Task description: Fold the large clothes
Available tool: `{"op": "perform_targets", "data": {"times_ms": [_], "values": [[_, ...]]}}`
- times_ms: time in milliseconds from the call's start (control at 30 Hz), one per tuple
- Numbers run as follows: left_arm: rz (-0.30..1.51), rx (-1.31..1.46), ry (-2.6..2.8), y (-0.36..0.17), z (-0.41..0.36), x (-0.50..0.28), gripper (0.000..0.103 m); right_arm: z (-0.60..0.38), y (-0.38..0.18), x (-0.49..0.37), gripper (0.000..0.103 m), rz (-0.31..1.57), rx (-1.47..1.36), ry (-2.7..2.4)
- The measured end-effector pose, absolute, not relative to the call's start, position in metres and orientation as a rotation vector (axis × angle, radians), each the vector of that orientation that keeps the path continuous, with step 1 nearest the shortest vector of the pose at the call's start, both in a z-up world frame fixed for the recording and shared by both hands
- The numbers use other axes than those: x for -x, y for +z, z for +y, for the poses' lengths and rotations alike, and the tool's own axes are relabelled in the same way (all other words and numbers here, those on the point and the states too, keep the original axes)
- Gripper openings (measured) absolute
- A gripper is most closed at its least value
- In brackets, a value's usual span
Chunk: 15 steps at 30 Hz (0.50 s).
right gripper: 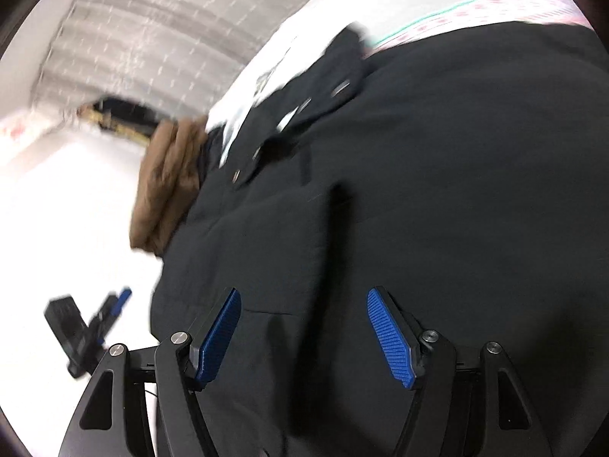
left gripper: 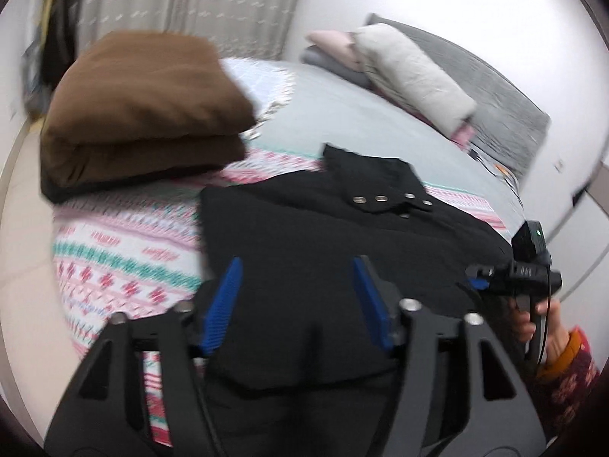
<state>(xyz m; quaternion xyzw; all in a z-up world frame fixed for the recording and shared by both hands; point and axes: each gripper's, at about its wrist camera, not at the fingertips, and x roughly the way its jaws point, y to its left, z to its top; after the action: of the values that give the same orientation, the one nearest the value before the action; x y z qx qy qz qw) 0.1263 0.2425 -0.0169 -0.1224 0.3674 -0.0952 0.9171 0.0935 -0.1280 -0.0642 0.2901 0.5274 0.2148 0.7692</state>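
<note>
black jacket [left gripper: 304, 236] edges blurred, sleeves hidden

Home bedroom: bed [left gripper: 342, 114], pillows [left gripper: 411, 76], curtains [left gripper: 190, 0]

Both wrist views look down past their fingers [left gripper: 228, 304], close over the black garment [left gripper: 342, 236]; they share it and the brown stack [right gripper: 167, 186].

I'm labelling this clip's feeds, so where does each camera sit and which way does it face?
Left wrist: on the left gripper, looking down across the black garment toward the pillows; shows the person's right hand.
Right wrist: on the right gripper, close over the garment; shows the left gripper.
Shared: garment, folded brown blanket, patterned bedcover.
</note>
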Motion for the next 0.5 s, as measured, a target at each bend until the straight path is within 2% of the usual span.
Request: {"op": "perform_targets", "data": {"times_ms": [33,67,100,167,267,367,433,500], "values": [[0.767,0.269,-0.192,-0.022,0.246,-0.128,0.042,-0.109,-0.063,-0.098,0.051,1.15,-0.563,0.469],[0.774,0.278,-0.192,-0.025,0.249,-0.128,0.037,-0.095,-0.06,-0.102,0.017,1.155,-0.487,0.461],[0.774,0.279,-0.199,-0.028,0.249,-0.128,0.032,-0.081,-0.049,-0.105,0.013,1.134,-0.39,0.438],[0.761,0.248,-0.228,-0.034,0.24,-0.126,0.031,-0.076,-0.024,-0.107,0.009,1.05,-0.377,0.445],[0.791,0.163,-0.242,-0.053,0.221,-0.129,0.031,-0.088,0.008,-0.11,0.008,0.937,-0.375,0.398],[0.852,0.079,-0.197,-0.082,0.208,-0.134,0.031,-0.097,0.003,-0.113,0.01,0.968,-0.336,0.341],[0.847,0.064,-0.18,-0.09,0.207,-0.133,0.029,-0.09,-0.019,-0.112,0.013,1.039,-0.264,0.296],[0.846,0.057,-0.176,-0.091,0.206,-0.132,0.029,-0.08,-0.045,-0.107,0.026,1.073,-0.128,0.234]]}}
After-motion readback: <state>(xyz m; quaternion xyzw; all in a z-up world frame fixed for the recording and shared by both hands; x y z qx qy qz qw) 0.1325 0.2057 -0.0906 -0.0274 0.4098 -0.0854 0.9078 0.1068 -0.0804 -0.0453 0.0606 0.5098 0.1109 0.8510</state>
